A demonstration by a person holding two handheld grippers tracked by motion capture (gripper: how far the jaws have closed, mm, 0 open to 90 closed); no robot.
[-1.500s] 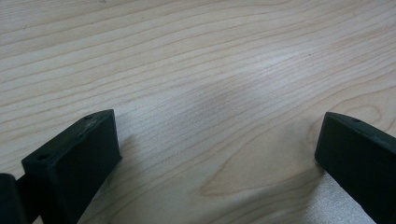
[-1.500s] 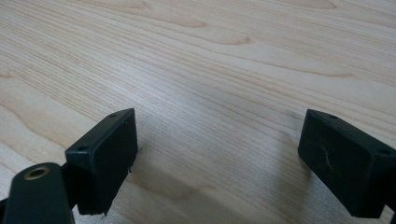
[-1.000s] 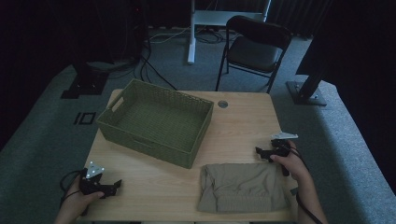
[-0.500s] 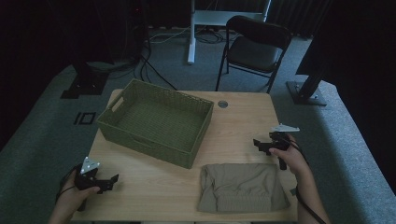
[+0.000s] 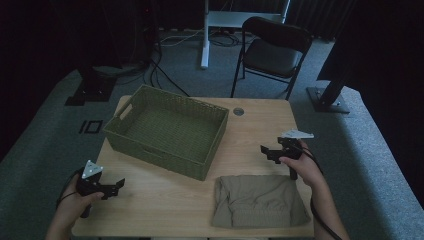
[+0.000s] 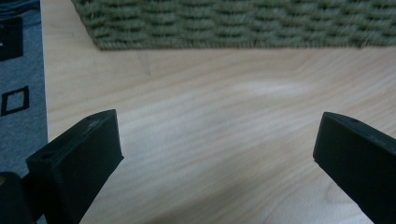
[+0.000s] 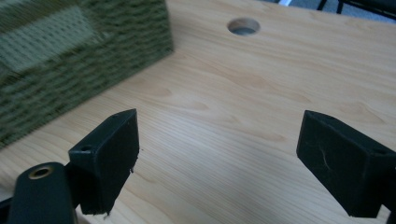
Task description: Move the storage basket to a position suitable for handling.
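The folded cloth [image 5: 257, 201] lies flat at the near right edge of the table [image 5: 165, 200], just in front of the basket's [image 5: 167, 129] near corner and apart from it. The right gripper [image 5: 270, 151] hovers just beyond the cloth's far edge, jaws spread wide with bare wood between them; the left gripper [image 5: 116, 185] sits well apart at the near left, likewise released and holding nothing. A likely slip from here: pinching only the top layer, so the fold opens and the cloth drags or drapes over the basket's rim rather than dropping in. A low approach could also scrape a jaw on the wood. The basket is blurred in the right gripper view, and how many layers the cloth has is hard to make out.
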